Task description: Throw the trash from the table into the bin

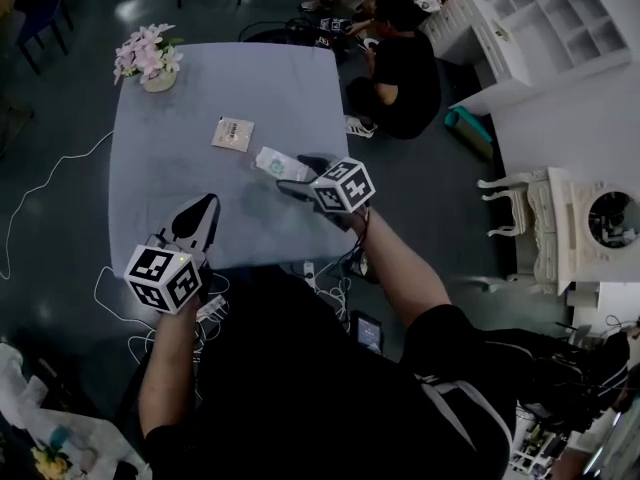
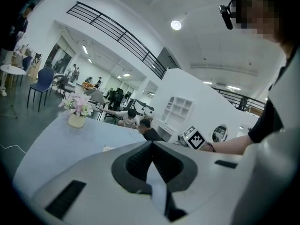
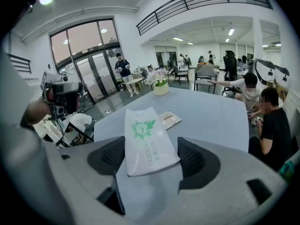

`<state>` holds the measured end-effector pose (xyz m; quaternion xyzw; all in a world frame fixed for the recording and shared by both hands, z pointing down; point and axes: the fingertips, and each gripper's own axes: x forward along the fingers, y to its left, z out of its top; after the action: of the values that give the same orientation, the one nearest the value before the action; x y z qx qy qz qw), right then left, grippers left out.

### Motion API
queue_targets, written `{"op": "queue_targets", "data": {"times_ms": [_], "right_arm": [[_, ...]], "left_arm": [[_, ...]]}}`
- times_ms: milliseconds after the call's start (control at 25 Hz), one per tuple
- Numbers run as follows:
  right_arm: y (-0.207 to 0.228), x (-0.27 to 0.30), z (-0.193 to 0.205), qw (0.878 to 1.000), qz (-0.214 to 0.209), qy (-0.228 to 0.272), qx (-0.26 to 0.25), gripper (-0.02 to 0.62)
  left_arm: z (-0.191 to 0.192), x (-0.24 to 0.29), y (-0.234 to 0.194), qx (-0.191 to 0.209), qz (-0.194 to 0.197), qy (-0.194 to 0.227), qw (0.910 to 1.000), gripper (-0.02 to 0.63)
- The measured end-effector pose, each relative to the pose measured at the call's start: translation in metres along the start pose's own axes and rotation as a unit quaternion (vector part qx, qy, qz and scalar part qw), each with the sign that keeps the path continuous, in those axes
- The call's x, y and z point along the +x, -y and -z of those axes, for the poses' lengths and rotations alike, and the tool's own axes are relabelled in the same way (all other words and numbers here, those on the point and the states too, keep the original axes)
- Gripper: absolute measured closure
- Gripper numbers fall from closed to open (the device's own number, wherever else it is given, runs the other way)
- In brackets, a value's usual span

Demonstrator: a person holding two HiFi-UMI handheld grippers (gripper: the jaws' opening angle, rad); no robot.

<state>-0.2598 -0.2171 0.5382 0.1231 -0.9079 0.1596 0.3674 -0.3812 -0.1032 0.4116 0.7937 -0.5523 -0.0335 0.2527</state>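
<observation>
the white plastic packet with a green flower print [image 3: 145, 135] sits between the jaws of the right gripper [image 3: 152, 146], which are closed in on its two long edges, so the packet is clamped across its width. its far end points out over the table with the blue-grey cloth [image 1: 160, 158], and in the head view it lies low over the near right part of the cloth.

just beyond it, a small flat beige sachet [image 1: 232, 133] rests on the cloth, apart from the packet. at the far left corner stands a round cream pot [image 1: 158, 81] holding a bunch of pink flowers [image 1: 148, 50].

the left gripper [image 2: 151, 146] is held near the table's front edge, tilted upward, its jaws pressed together with nothing between them.

beyond the table two people [image 1: 400, 68] sit on the dark floor beside a white shelf unit [image 1: 540, 23].
</observation>
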Motion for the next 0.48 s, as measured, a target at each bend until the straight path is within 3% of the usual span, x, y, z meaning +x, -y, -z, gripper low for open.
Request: {"op": "queue_targets", "data": {"times_ms": [480], "right_arm": [[-0.073,-0.064,0.013,0.998,0.034,0.050,0.023,0.250]], "left_arm": [[0.007,-0.038,0.052,0.022,0.062,0.001,0.9978,0.592]]}}
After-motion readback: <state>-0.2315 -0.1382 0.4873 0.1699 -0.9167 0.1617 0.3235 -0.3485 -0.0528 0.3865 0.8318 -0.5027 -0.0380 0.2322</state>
